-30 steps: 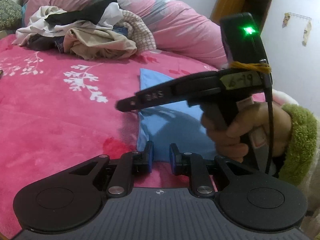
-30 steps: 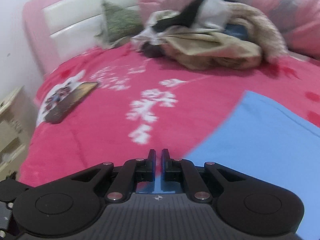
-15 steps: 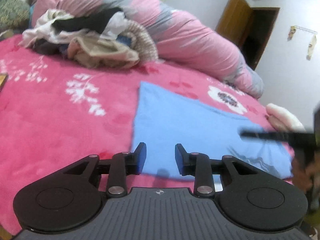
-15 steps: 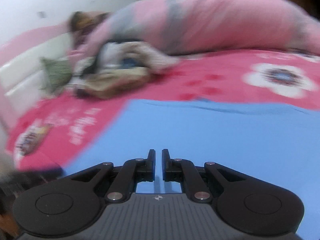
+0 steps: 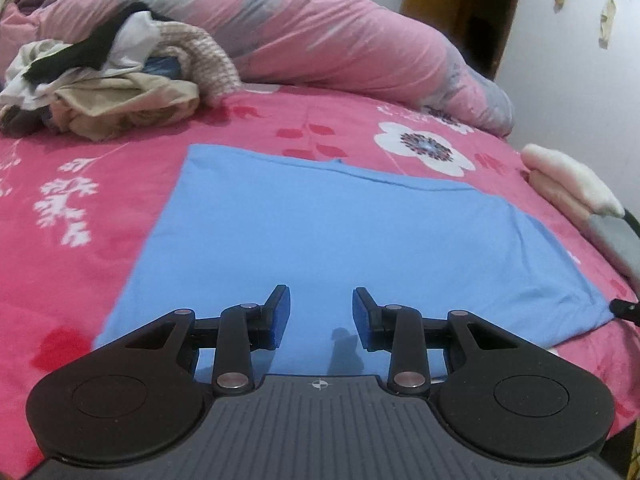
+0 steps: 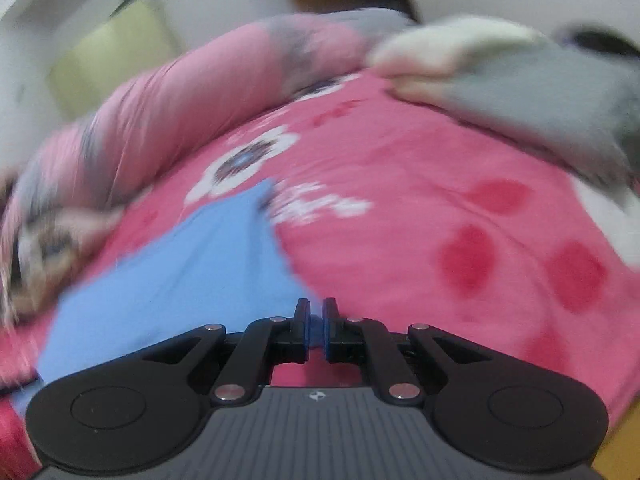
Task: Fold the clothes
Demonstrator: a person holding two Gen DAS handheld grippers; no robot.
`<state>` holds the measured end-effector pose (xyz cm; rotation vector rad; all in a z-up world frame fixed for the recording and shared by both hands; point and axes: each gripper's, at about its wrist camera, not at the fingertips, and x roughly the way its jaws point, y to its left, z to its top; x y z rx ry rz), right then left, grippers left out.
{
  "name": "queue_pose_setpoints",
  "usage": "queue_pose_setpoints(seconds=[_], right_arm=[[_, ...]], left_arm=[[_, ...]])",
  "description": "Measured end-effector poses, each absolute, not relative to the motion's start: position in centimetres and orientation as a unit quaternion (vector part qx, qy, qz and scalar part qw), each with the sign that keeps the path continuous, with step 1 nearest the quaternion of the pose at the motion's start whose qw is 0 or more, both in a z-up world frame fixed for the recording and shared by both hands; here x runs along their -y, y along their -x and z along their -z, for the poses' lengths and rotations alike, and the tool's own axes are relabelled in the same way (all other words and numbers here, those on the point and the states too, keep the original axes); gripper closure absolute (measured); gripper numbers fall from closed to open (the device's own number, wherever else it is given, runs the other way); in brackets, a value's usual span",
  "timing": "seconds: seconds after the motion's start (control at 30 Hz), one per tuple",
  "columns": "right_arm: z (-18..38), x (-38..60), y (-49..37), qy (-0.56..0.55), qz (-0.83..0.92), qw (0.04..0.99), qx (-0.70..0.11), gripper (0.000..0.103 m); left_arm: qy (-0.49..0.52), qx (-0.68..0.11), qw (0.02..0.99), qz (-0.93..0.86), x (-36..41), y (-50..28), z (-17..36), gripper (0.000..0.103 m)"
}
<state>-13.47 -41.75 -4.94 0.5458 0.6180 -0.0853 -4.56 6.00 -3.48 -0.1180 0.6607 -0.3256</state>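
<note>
Jaws of the left gripper (image 5: 321, 312) stand parted with nothing between them, having just been opening, and hang over the near edge of the blue shirt (image 5: 340, 240) without pressing on it; jaws of the right gripper (image 6: 316, 322) show only a narrow slit, have just been opening slightly, and hold nothing, with pink cover visible through the gap. The blue shirt lies flat and folded to a broad rectangle in the middle of the bed (image 5: 80, 208), its long sides running across the cover, one fold line showing near its far edge; in the right wrist view, which is blurred, the shirt's end (image 6: 168, 276) lies just left of the right gripper, whose fingertips sit over bare cover beside the shirt's edge. A heap of unfolded clothes (image 5: 108, 88) rests toward the far left corner of the bed, well apart from the shirt; a rolled pink and grey quilt (image 5: 320, 40) runs along the far edge; a stack of folded pale and grey garments (image 5: 576, 192) lies at the right edge, near the shirt's right end but apart from it.
</note>
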Motion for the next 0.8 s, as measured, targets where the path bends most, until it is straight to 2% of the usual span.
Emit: queue_pose_setpoints(seconds=[0.07, 0.17, 0.33, 0.37, 0.4, 0.43, 0.57, 0.63, 0.8], right_arm=[[5.2, 43.1, 13.9, -0.312, 0.029, 0.902, -0.296, 0.090], [5.7, 44.4, 14.2, -0.364, 0.001, 0.884, -0.292, 0.076], [6.2, 43.9, 13.2, -0.360, -0.045, 0.875, -0.320, 0.074], [6.1, 43.7, 13.0, -0.348, -0.048, 0.879, -0.324, 0.078], [6.0, 43.4, 12.8, -0.335, -0.054, 0.883, -0.325, 0.093], [5.7, 43.3, 12.5, -0.325, -0.061, 0.886, -0.325, 0.099], [3.0, 43.1, 12.7, -0.301, -0.100, 0.904, -0.285, 0.099], [1.6, 43.4, 13.6, -0.297, -0.114, 0.910, -0.265, 0.099], [6.1, 44.7, 13.7, -0.338, -0.063, 0.875, -0.342, 0.099]], left_arm=[[0.048, -0.324, 0.928, 0.177, -4.4, 4.4, 3.4, 0.069], [0.029, -0.320, 0.922, 0.218, -1.4, 4.2, 3.3, 0.069], [-0.041, -0.296, 0.888, 0.350, 5.4, 5.4, 3.2, 0.069], [-0.066, -0.292, 0.875, 0.380, 6.8, 6.0, 3.4, 0.069], [-0.091, -0.287, 0.863, 0.407, 8.2, 6.5, 3.6, 0.069], [-0.115, -0.282, 0.854, 0.421, 9.2, 7.1, 4.0, 0.069], [-0.190, -0.264, 0.832, 0.449, 12.1, 9.0, 5.4, 0.069], [-0.196, -0.259, 0.836, 0.443, 12.3, 9.2, 5.7, 0.069], [-0.186, -0.272, 0.834, 0.443, 12.3, 9.1, 6.2, 0.069]])
